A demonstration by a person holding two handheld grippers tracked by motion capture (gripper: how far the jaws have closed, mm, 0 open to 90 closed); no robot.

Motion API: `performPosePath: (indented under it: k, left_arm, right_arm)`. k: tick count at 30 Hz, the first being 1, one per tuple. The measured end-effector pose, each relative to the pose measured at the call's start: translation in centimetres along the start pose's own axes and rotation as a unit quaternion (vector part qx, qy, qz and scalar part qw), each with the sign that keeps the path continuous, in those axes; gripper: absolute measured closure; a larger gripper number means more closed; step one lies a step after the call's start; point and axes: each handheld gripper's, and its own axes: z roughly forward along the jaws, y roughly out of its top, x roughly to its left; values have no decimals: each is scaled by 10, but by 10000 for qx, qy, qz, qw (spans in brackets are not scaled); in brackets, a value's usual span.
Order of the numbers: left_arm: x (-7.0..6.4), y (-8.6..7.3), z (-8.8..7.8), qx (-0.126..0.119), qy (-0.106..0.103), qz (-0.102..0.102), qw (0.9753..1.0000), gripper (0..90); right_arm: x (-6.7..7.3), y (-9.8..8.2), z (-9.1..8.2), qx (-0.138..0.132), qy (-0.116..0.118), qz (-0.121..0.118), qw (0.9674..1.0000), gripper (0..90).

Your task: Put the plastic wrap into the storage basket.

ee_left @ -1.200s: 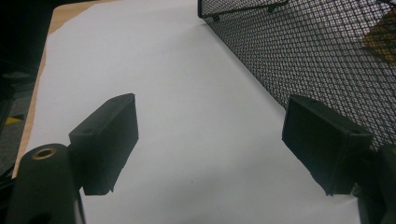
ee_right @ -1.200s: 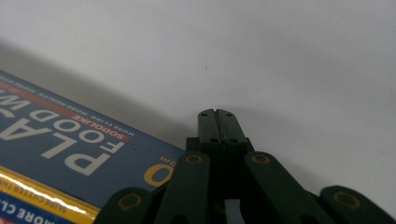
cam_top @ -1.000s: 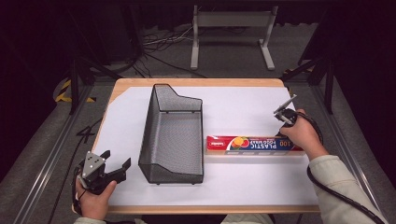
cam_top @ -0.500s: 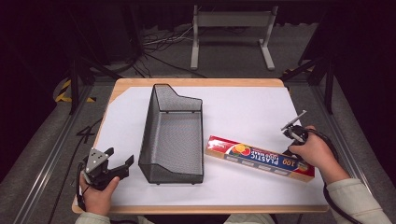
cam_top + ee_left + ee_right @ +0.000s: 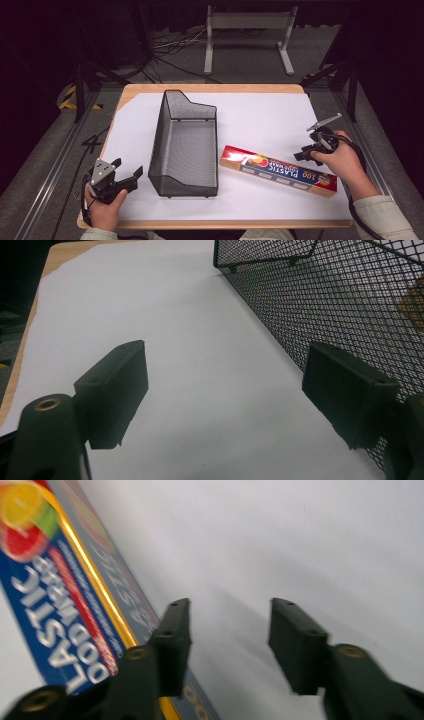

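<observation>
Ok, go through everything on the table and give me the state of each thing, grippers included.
Plastic wrap box: closed, lying flat on the white sheet, slanted, right of the basket, not gripped.
Wire mesh basket: upright, empty.
Right gripper: jaws apart, just been opening, nothing between them, beside the box's right end.
Left gripper: jaws wide apart, holding nothing, just left of the basket.

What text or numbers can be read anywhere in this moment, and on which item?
"100 PLASTIC": on the long side of the plastic wrap box, high view.
"LASTIC" and "OD WRAP": same box, right gripper view, partly cut off and blurred.
Smaller print panels along the box: too small to read.
Mesh basket: no text.
</observation>
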Motion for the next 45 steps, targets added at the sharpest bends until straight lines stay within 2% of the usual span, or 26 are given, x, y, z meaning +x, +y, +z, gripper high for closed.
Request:
performPosePath:
  k: [1, 4, 6, 10, 11, 12, 13, 14, 15, 17, 19, 22, 24, 27, 29, 31, 35, 38, 41, 42, 44, 45]
  left_arm:
    - [0, 0, 0, -1, 0, -1, 10000, 193]
    - [-1, 0, 0, -6, -3, 16, 10000, 192]
    - [-1, 0, -1, -13, -2, 30, 10000, 192]
    - [-1, 0, -1, 14, -1, 33, 10000, 192]
    - [-2, 0, -1, 10, 0, 39, 10000, 192]
    - [-2, 0, -1, 10, 0, 39, 10000, 193]
    - [-2, 1, -1, 6, 2, 43, 10000, 193]
    - [-2, 1, -1, -1, 0, 43, 10000, 193]
    - [-2, 1, -1, -1, -1, 44, 10000, 193]
    - [-2, 0, -1, 3, 0, 46, 10000, 192]
    - [-2, 0, -1, -4, -2, 47, 10000, 192]
    - [-2, 0, -1, -4, 0, 46, 10000, 193]
    - [-2, 0, -1, -6, -2, 47, 10000, 192]
    - [-2, 0, -1, -3, -11, 51, 10000, 192]
    - [-2, 0, -1, 2, -12, 48, 10000, 192]
    - [-2, 0, -1, 8, -1, 54, 10000, 192]
    - [-2, 0, -1, 3, -12, 56, 10000, 193]
    - [-2, 0, 0, 8, -12, 59, 10000, 193]
    - [-3, 0, 0, 11, -10, 66, 10000, 192]
    - [-3, 0, 0, 0, -8, 65, 10000, 192]
    - [-3, 0, 0, -1, -6, 65, 10000, 192]
    - [-2, 0, 0, 4, -15, 60, 10000, 192]
  right_arm:
    - [3, 1, -3, -236, 29, -80, 9997, 341]
    - [13, 4, -7, -628, 151, -366, 9972, 248]
    - [19, 4, -9, -766, 184, -488, 9957, 205]
    - [34, 6, -10, -1050, 344, -819, 9905, 157]
    - [39, 7, -10, -1188, 384, -962, 9875, 143]
    - [39, 7, -10, -1188, 384, -962, 9875, 143]
    - [43, 7, -10, -1336, 446, -1103, 9839, 130]
    - [49, 8, -11, -1578, 547, -1261, 9778, 121]
    - [49, 8, -11, -1578, 547, -1261, 9778, 121]
    - [54, 8, -11, -1761, 665, -1360, 9727, 116]
    - [56, 8, -10, -1810, 694, -1401, 9710, 114]
    - [58, 8, -6, -1776, 716, -1476, 9703, 111]
    - [60, 7, -1, -1719, 704, -1506, 9710, 107]
    - [62, 6, 8, -1616, 818, -1510, 9718, 108]
    - [63, 4, 14, -1415, 816, -1642, 9728, 95]
    - [65, 3, 20, -1156, 803, -1701, 9753, 96]
    - [67, 2, 30, -822, 712, -1891, 9759, 108]
    - [67, 2, 37, -602, 679, -1936, 9769, 121]
    - [67, 2, 41, -486, 720, -1945, 9770, 129]
    - [66, 3, 46, -314, 693, -2012, 9766, 129]
    - [66, 3, 48, -275, 687, -2029, 9764, 129]
    - [67, 3, 51, -96, 679, -2142, 9744, 156]
